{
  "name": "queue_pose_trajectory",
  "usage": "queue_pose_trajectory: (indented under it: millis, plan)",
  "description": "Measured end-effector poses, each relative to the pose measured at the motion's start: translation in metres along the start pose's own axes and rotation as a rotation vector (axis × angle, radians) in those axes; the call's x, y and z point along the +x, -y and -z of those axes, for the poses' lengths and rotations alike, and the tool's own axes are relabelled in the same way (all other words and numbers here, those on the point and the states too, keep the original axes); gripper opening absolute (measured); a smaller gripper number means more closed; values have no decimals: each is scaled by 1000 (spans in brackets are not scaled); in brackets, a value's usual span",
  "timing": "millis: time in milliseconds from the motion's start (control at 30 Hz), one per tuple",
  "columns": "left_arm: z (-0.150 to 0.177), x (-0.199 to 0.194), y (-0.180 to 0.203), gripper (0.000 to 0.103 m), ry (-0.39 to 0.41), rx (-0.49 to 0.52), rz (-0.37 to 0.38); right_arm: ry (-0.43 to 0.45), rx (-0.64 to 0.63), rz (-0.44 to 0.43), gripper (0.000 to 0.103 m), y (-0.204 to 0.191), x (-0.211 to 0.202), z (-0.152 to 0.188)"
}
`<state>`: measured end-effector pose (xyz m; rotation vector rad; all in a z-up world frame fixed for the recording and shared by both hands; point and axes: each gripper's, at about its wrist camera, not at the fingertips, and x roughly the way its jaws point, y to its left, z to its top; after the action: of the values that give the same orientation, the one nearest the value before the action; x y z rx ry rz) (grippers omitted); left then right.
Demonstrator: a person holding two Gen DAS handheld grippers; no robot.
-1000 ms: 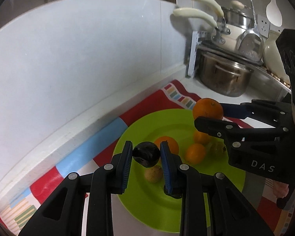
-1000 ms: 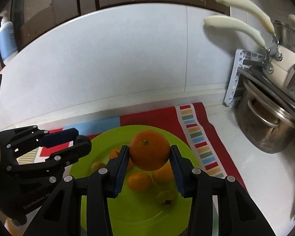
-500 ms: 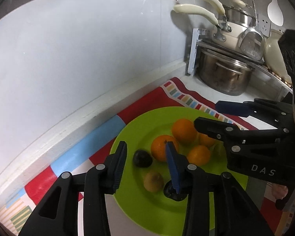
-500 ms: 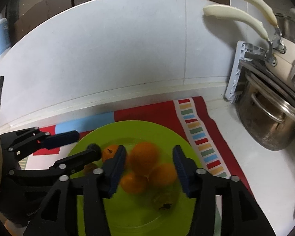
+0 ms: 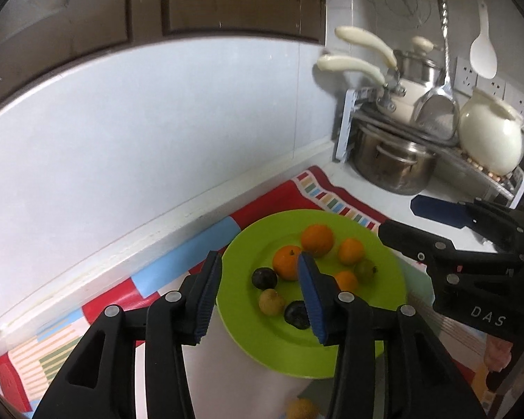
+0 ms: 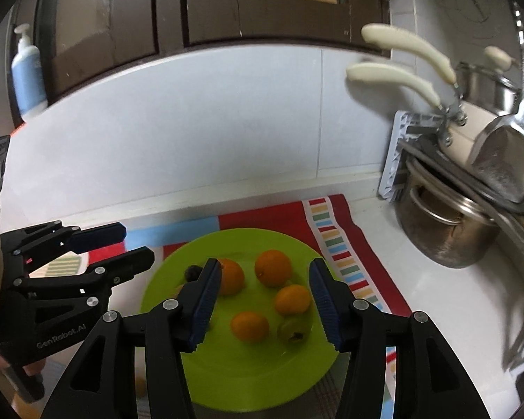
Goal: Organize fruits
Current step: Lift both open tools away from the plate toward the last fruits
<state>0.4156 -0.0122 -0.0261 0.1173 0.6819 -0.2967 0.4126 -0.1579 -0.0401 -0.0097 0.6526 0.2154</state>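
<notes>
Oranges (image 6: 273,267) on green plate (image 6: 227,380), right gripper (image 5: 454,234) marked "DAS"

Indoor light, moderate and cool, brightest on the pale wall tiles (image 5: 139,132) ahead of both tools. Dark cabinets (image 6: 199,10) above sit dim. A small bright glare spot shows at the top edge of the right wrist view. Soft shadows under the fruit on the green plate (image 6: 227,359). Strong fisheye bending with a black vignette at the corners. Right wrist view is motion-blurred, worst on the pot handles (image 6: 401,56); left wrist view is sharper.
</notes>
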Motion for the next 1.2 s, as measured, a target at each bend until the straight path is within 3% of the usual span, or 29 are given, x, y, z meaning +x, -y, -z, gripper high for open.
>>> queue_pose_trajectory:
  millis: [367, 767, 1200]
  plan:
    - [10, -61, 12, 58, 61, 1, 20, 36, 34, 26, 53, -12, -62, 11]
    - [42, -111, 13, 64, 71, 53, 38, 29, 85, 65, 53, -35, -113, 42]
    - [80, -119, 10, 66, 20, 114, 68, -16, 129, 118, 53, -52, -127, 77]
